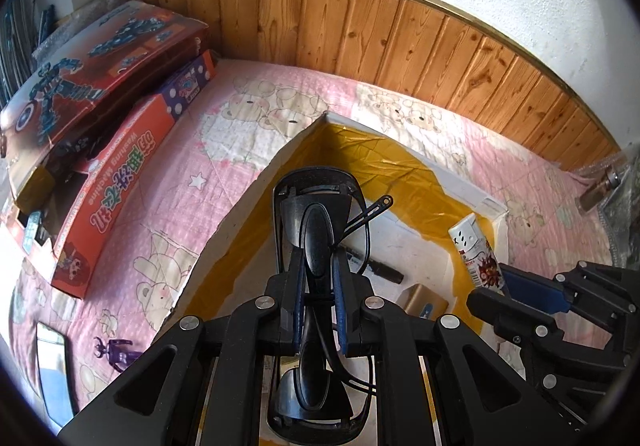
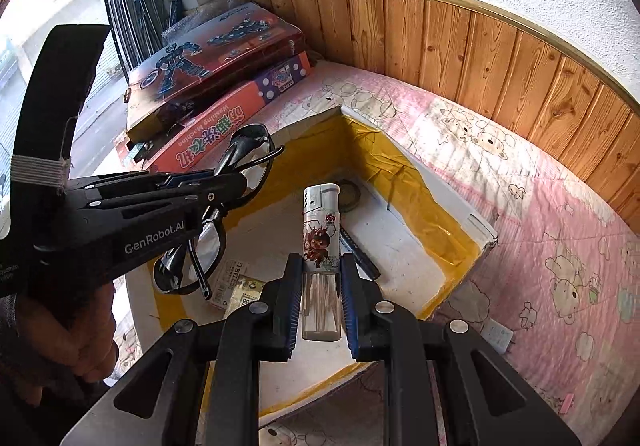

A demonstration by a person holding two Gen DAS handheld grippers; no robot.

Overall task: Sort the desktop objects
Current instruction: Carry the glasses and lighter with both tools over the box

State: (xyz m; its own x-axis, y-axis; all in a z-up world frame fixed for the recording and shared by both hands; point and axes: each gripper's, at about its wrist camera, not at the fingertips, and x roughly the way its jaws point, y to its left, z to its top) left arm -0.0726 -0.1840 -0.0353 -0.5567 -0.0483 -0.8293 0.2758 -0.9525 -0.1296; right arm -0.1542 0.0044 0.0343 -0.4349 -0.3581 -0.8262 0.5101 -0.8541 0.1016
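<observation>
My left gripper (image 1: 318, 258) is shut on a pair of black glasses (image 1: 316, 230), held above a white foam box (image 1: 240, 213) lined with yellow tape. My right gripper (image 2: 321, 260) is shut on a white lighter (image 2: 320, 230) with a red cartoon print, and hangs over the same box (image 2: 452, 201). In the right wrist view the left gripper (image 2: 236, 181) and glasses (image 2: 208, 242) sit at the left, held by a person's hand (image 2: 76, 330). In the left wrist view the right gripper (image 1: 500, 286) and lighter (image 1: 476, 250) show at the right. A black marker (image 2: 360, 254) lies inside the box.
A tape roll (image 2: 348, 193) and a printed packet (image 2: 236, 286) also lie in the box. Stacked toy boxes (image 1: 100, 57) and an orange carton (image 1: 120, 185) stand at the left. A phone (image 1: 52, 358) and a purple figure (image 1: 116, 354) rest on the pink quilt (image 1: 240, 105). Wood panelling (image 1: 400, 37) backs it.
</observation>
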